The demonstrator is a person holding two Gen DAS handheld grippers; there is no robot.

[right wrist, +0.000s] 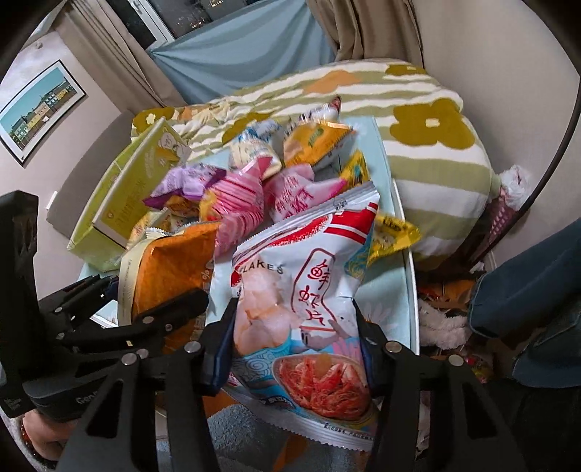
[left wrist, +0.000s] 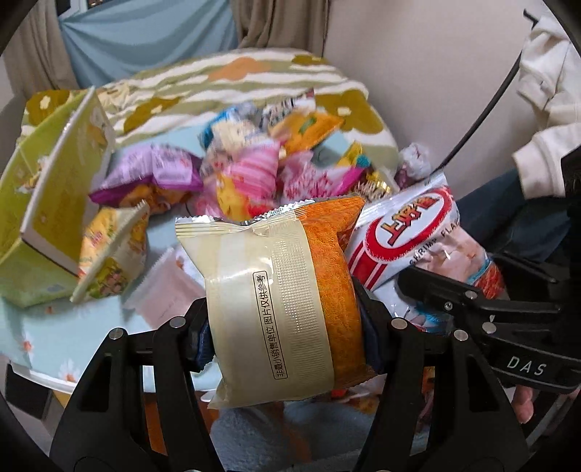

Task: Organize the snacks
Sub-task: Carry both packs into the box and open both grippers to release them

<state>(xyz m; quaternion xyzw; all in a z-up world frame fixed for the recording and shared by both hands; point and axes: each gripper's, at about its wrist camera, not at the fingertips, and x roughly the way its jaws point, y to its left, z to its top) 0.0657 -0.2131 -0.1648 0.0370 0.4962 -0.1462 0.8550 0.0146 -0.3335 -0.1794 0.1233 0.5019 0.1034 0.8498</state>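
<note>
Above the blue table [left wrist: 54,337] we hold two packets, cream-and-orange snack packet [left wrist: 287,301] pinched in our left gripper [left wrist: 287,326], shrimp-flakes bag [right wrist: 305,312] clamped in our right gripper [right wrist: 294,345], snack pile [left wrist: 254,163] behind, green box [left wrist: 61,188] at left.

A home bedroom: flowered blanket [right wrist: 417,119], curtains [right wrist: 363,29], framed picture [right wrist: 40,109] on the wall.
</note>
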